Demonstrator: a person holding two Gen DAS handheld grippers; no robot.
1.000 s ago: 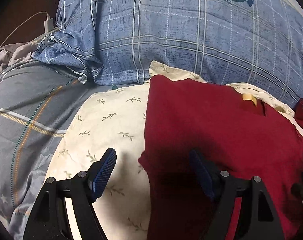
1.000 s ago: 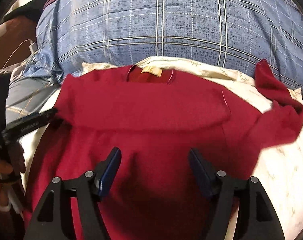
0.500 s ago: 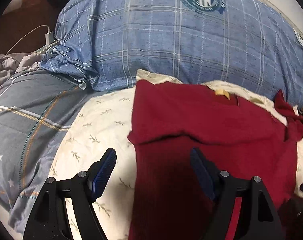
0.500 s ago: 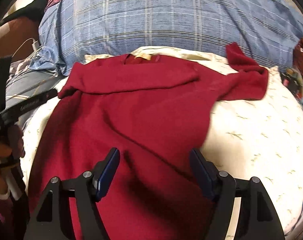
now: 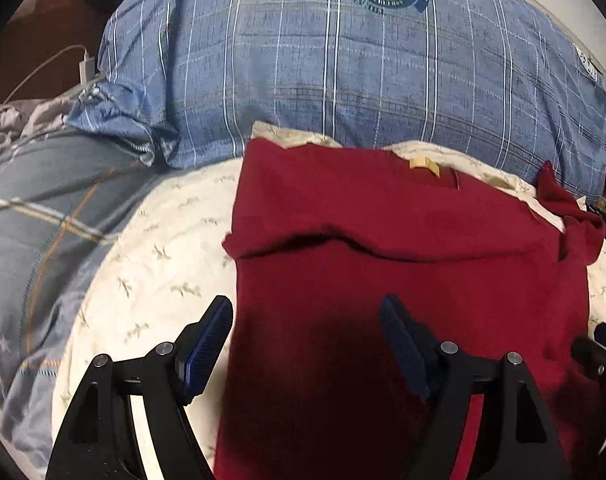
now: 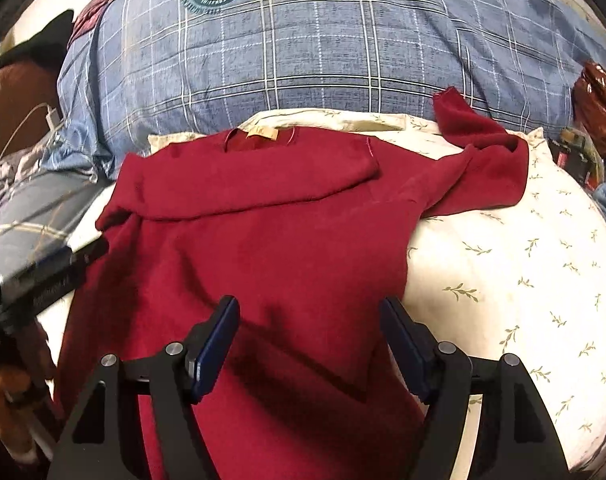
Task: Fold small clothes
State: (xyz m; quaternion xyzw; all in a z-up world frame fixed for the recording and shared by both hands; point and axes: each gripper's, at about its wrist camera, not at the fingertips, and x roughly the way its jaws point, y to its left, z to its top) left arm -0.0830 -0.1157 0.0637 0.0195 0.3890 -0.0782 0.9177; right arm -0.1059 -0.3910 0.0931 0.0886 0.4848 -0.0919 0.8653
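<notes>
A dark red sweater (image 5: 403,264) (image 6: 271,240) lies flat on a cream leaf-print cushion (image 5: 159,264) (image 6: 515,272). Its left sleeve is folded across the chest, and the right sleeve (image 6: 487,160) stretches out toward the blue pillow. A tan label (image 5: 423,165) (image 6: 263,133) shows at the neck. My left gripper (image 5: 307,324) hovers open over the sweater's left edge, with nothing between its blue pads. My right gripper (image 6: 309,320) hovers open over the lower right of the sweater body, also holding nothing. The left tool and a hand (image 6: 7,396) show at the left edge of the right wrist view.
A big blue plaid pillow with a round crest (image 5: 383,60) (image 6: 323,48) lies behind the cushion. A grey plaid blanket (image 5: 43,220) lies to the left, with a white charger and cable (image 5: 85,68) beyond. A shiny red bag (image 6: 599,108) and clutter sit at the right.
Both grippers have drawn back from the sweater, so more of it and the pillow shows. The folded left sleeve lies as before. Both grippers stay open.
</notes>
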